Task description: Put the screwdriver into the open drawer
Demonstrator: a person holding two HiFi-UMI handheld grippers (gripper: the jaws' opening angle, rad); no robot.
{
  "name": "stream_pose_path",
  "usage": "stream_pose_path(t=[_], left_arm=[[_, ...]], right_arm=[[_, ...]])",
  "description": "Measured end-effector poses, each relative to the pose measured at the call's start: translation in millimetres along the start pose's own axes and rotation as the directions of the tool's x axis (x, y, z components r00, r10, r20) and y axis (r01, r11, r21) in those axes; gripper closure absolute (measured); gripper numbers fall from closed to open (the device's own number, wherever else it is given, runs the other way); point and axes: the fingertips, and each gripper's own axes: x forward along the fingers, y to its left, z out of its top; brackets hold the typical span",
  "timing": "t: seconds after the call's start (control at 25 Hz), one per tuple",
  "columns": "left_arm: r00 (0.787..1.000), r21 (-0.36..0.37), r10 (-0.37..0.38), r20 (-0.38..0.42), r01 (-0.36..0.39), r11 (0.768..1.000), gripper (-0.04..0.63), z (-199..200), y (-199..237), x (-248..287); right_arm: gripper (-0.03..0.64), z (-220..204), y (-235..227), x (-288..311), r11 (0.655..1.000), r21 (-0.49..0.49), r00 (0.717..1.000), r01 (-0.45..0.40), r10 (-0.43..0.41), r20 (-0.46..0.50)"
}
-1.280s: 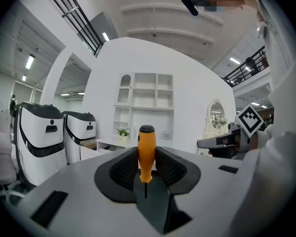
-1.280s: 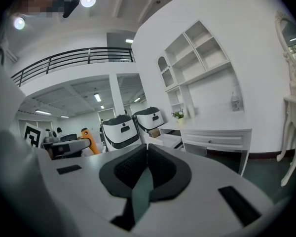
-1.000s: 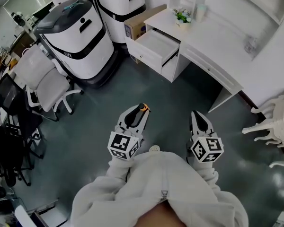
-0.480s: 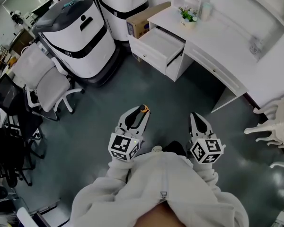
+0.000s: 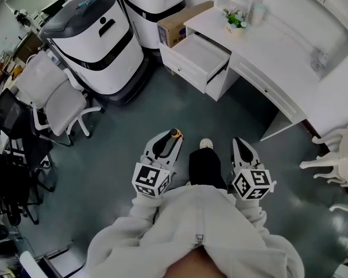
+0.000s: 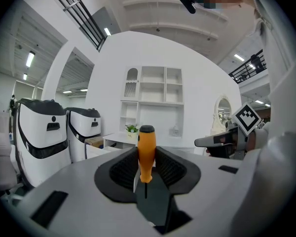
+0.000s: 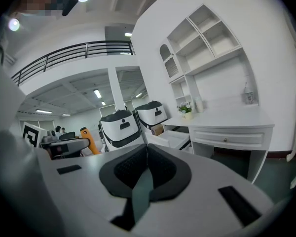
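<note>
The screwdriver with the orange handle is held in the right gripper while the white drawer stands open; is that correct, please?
Not quite: the screwdriver is held in the left gripper, as the left gripper view shows. The drawer does stand open.

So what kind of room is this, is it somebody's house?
Probably not a house. It looks like an office or robot lab with a home-style corner: big white machines, office chairs, and a white desk with an open drawer.
</note>
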Motion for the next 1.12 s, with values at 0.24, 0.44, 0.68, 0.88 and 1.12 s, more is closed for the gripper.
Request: stream_pose_path(t=[0.24,0.44,0.68,0.88,1.12], left_arm=[[0.999,-0.006,0.037,0.015,-0.037,0.999,0.472,6.6,24.5,28.8],[0.998,-0.015,0.058,0.015,-0.058,0.998,0.472,14.2,47.9,65.4],[0.995,-0.013,0.094,0.022,-0.094,0.995,0.472,31.5,77.8,108.2],[0.993,-0.023,0.12,0.015,-0.12,0.993,0.472,36.8,97.3,140.4],[0.99,-0.031,0.139,0.008,-0.139,0.99,0.472,42.1,113.2,176.3]], right_arm=[[0.583,18.7,-7.2,42.7,0.999,-0.023,0.999,-0.039,0.039,-0.003],[0.583,40.1,-22.9,85.9,0.998,-0.035,0.998,-0.056,0.056,-0.012],[0.583,68.0,-40.2,135.4,0.996,-0.049,0.997,-0.081,0.08,-0.024],[0.583,82.1,-55.8,170.5,0.994,-0.051,0.994,-0.1,0.098,-0.04],[0.583,98.3,-76.0,207.1,0.992,-0.05,0.992,-0.117,0.115,-0.051]])
